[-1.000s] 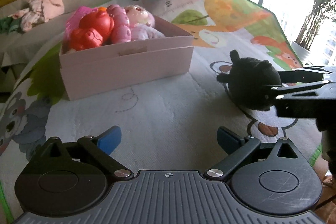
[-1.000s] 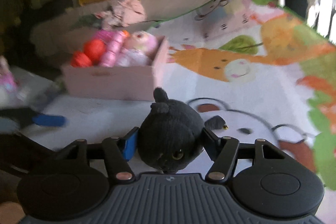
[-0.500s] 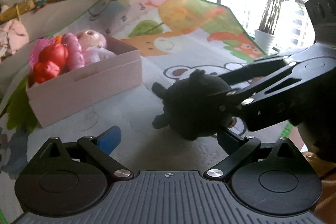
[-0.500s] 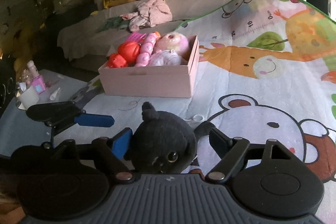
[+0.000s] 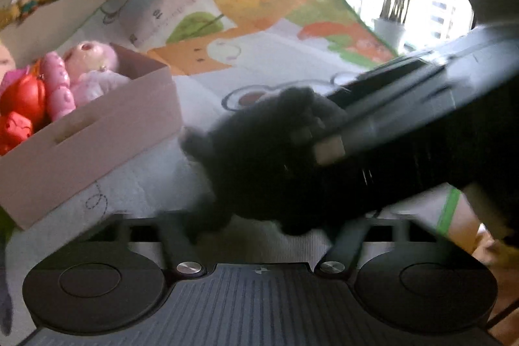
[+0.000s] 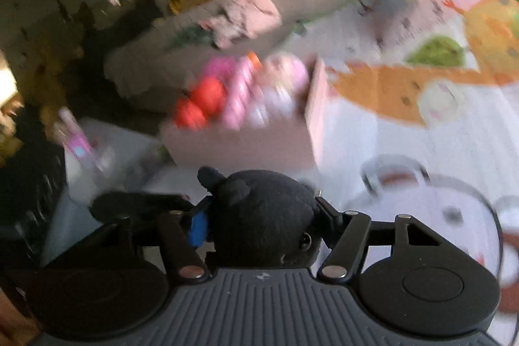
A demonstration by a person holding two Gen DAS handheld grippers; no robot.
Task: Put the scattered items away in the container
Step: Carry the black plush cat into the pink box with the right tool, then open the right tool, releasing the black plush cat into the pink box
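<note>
Pinching the black plush cat [image 6: 262, 216], the right gripper [image 6: 261, 224] likely next carries it to the pink box [image 6: 311, 115], upper centre; left gripper's spread unclear.

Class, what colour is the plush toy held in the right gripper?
The plush toy is black, clearest in the right wrist view, clamped in the right gripper.

Cartoon-print play mat [image 5: 279, 60] w/ green edge; pink box [image 5: 97, 138] of toys sits on it.
</note>
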